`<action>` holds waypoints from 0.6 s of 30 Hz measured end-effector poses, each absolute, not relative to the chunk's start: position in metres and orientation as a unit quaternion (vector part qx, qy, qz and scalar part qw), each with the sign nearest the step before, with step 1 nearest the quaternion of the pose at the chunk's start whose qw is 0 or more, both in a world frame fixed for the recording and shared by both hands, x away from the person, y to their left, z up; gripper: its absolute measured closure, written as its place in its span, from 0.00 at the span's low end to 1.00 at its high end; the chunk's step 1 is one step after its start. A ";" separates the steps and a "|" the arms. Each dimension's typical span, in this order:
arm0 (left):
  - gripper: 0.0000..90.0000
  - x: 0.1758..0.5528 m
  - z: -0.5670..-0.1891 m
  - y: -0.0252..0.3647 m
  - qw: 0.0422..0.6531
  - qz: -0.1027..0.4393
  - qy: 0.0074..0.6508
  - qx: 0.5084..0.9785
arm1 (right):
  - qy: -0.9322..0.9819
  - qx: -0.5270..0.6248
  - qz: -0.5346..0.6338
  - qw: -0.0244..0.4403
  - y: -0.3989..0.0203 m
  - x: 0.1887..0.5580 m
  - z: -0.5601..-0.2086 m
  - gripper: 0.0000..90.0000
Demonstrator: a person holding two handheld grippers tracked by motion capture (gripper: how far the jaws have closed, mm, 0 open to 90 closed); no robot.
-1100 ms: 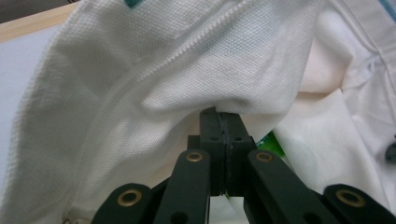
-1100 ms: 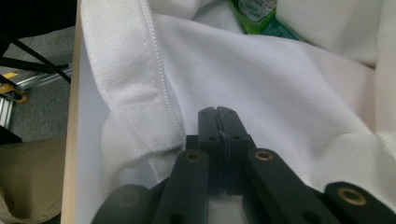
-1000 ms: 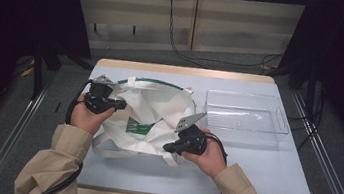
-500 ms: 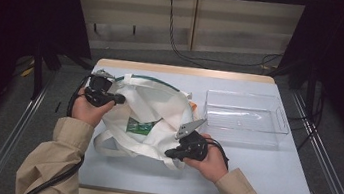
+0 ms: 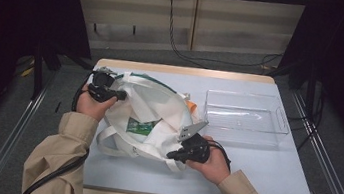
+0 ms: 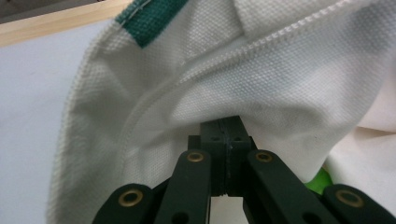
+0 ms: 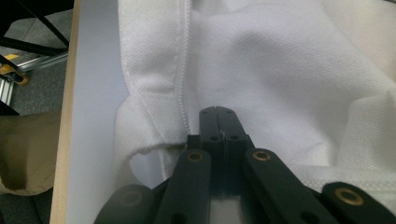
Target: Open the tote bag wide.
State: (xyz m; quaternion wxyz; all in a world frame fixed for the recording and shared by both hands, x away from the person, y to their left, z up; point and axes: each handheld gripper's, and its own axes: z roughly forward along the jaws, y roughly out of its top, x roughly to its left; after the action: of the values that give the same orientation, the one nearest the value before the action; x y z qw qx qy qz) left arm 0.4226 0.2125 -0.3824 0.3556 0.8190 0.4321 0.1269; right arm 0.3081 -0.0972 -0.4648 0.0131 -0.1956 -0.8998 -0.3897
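— Both grippers, left [image 5: 119, 95] and right [image 5: 171, 155], clamp shut on the white tote bag's [image 5: 156, 125] rim at the table's [image 5: 250, 173] left half. Why opposite edges?

— Likely to spread its mouth; the clear tray [image 5: 245, 118] waits just beside it.

Coarse-woven matt white cloth bag [image 5: 157, 120]; glossy clear plastic tray [image 5: 245, 118].

White bag [image 5: 157, 120]: contents mostly hidden by its folds; green item [image 5: 142, 126] inside, print too small to read. Orange object [image 5: 190, 105] behind bag: largely hidden, unidentifiable.
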 end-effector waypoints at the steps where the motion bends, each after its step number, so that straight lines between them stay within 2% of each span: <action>1: 1.00 0.424 -0.384 0.212 0.357 0.125 0.434 0.818 | -0.901 -0.194 -0.388 0.011 -0.097 0.308 -0.465 1.00; 18: 1.00 0.441 -0.400 0.209 0.350 0.115 0.451 0.813 | -0.902 -0.188 -0.389 0.010 -0.101 0.307 -0.469 1.00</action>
State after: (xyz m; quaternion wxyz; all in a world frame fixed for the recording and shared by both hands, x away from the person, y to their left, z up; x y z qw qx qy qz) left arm 0.4409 0.2091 -0.3997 0.3503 0.8130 0.4507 0.1147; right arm 0.3071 -0.1005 -0.4690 0.0100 -0.1883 -0.9019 -0.3886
